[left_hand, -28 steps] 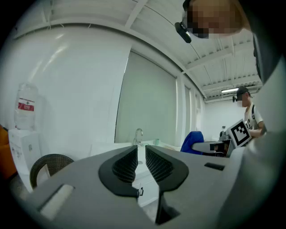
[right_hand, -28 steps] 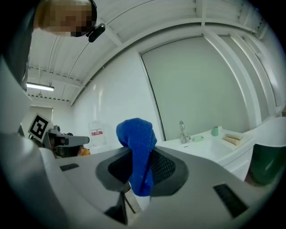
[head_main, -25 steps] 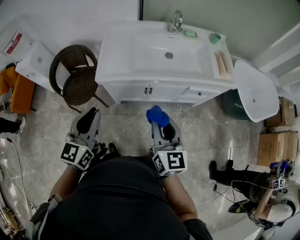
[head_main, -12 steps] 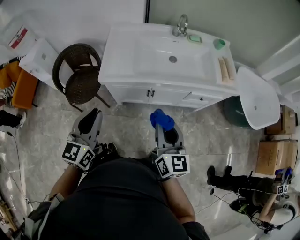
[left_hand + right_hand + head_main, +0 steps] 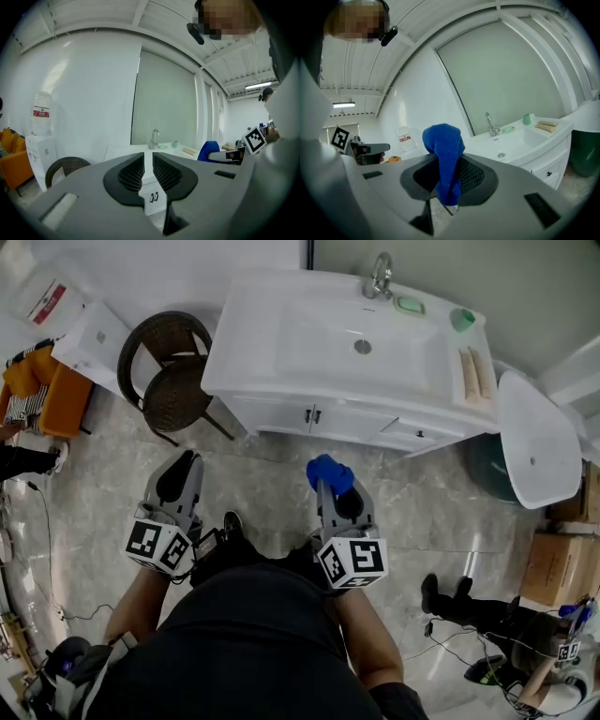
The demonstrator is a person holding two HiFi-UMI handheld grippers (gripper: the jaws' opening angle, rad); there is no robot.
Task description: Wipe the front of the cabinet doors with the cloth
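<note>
The white vanity's cabinet doors (image 5: pixel 291 415) face me below the sink, with two small dark handles at their seam; they also show in the left gripper view (image 5: pixel 153 199). My right gripper (image 5: pixel 334 486) is held over the floor, a short way in front of the doors, shut on a blue cloth (image 5: pixel 328 473). In the right gripper view the cloth (image 5: pixel 443 145) sticks up in a bunch from between the jaws (image 5: pixel 449 176). My left gripper (image 5: pixel 178 476) hovers to the left at the same distance, its jaws (image 5: pixel 148 161) shut with nothing between them.
A dark wicker chair (image 5: pixel 164 381) stands left of the vanity, with a water dispenser (image 5: pixel 89 338) and an orange seat (image 5: pixel 42 395) beyond it. Right of the vanity are a white oval basin (image 5: pixel 534 442), a green bin (image 5: pixel 483 465) and cardboard boxes (image 5: pixel 553 563). Another person (image 5: pixel 506 624) is at the lower right.
The vanity has slid right and a little up in the head view. Both grippers keep their places relative to the body, and the cloth stays in the right one.
</note>
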